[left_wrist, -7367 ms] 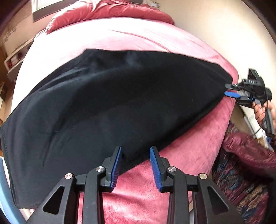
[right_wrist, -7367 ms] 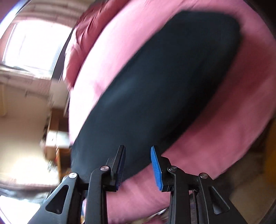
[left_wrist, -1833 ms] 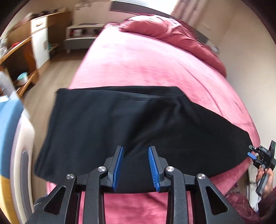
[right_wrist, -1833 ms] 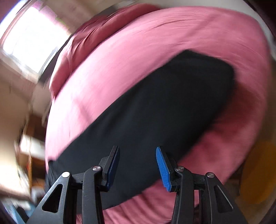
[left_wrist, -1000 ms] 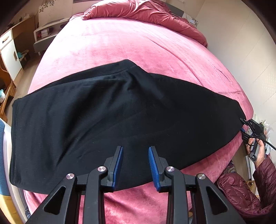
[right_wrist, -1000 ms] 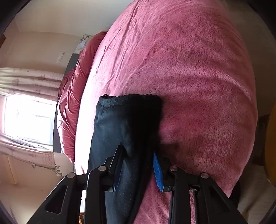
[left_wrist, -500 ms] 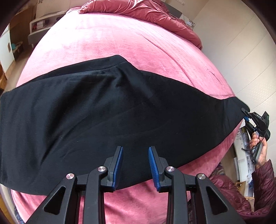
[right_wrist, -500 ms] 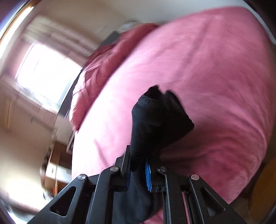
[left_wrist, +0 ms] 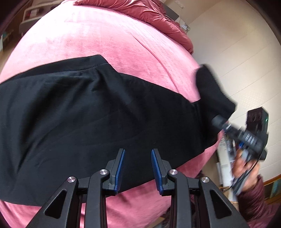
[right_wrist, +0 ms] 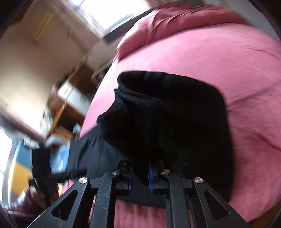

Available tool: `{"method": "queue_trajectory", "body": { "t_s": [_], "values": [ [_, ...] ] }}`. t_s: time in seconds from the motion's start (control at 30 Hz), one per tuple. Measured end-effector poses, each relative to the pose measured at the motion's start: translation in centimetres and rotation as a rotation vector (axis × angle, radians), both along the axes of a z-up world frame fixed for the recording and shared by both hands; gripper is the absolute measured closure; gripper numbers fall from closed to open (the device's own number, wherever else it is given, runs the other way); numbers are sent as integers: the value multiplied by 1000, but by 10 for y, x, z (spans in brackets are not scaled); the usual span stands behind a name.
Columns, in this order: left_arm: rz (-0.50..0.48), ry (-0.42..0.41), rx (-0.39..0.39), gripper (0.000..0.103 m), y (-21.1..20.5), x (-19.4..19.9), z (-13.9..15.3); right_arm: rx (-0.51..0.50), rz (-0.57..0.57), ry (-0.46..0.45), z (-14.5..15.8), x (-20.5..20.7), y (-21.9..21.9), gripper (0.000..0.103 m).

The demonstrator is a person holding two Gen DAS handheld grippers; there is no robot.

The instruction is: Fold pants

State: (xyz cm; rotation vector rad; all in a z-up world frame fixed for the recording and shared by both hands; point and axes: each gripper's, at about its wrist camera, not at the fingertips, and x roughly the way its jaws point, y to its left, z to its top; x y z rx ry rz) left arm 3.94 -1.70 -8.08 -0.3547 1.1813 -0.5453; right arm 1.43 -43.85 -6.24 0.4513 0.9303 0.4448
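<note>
The pants [left_wrist: 91, 115] are spread across the pink bed [left_wrist: 108, 38], with their cuff end [right_wrist: 158, 112] lifted and pinched in the right claw [right_wrist: 140, 177], whose jaws have just been closing on the fabric. The left claw [left_wrist: 137, 171] hovers spread above the near edge of the pants, nothing between its pads. A shallow bite on the thick bunched cuff could let it slip out while carried over, and the fold could land skewed. A rumpled quilt [left_wrist: 140, 12] lies at the far end of the bed, well apart; no obstacle is seen on the bed between cuff and waist.
</note>
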Motion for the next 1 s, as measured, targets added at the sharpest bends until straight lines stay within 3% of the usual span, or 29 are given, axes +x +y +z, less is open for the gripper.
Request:
{"method": "queue_trajectory", "body": {
  "t_s": [0.2, 0.37, 0.47, 0.53, 0.57, 0.6, 0.77, 0.97, 1.0],
  "values": [
    [15, 44, -83, 71, -4, 13, -4, -152, 153, 90, -35, 10, 78, 89],
    [13, 93, -155, 64, -18, 25, -10, -227, 172, 101, -47, 19, 93, 88],
    [12, 134, -200, 58, -31, 34, -15, -250, 179, 90, -53, 6, 95, 83],
    [24, 165, -225, 47, -37, 39, -18, -252, 192, 76, -52, 0, 97, 69],
    [31, 177, -236, 43, -40, 41, -20, -226, 213, 77, -52, -3, 95, 50],
    [39, 191, -251, 35, -42, 45, -21, -204, 228, 78, -50, -7, 90, 41],
    [87, 248, -280, 32, -48, 58, -34, -148, 243, 68, -35, -33, 61, 41],
    [86, 337, -244, 35, -67, 64, -53, -163, 17, 117, -32, -65, -20, 41],
    [82, 340, -241, 42, -71, 64, -54, -168, -22, 133, -34, -71, -34, 41]
  ]
}}
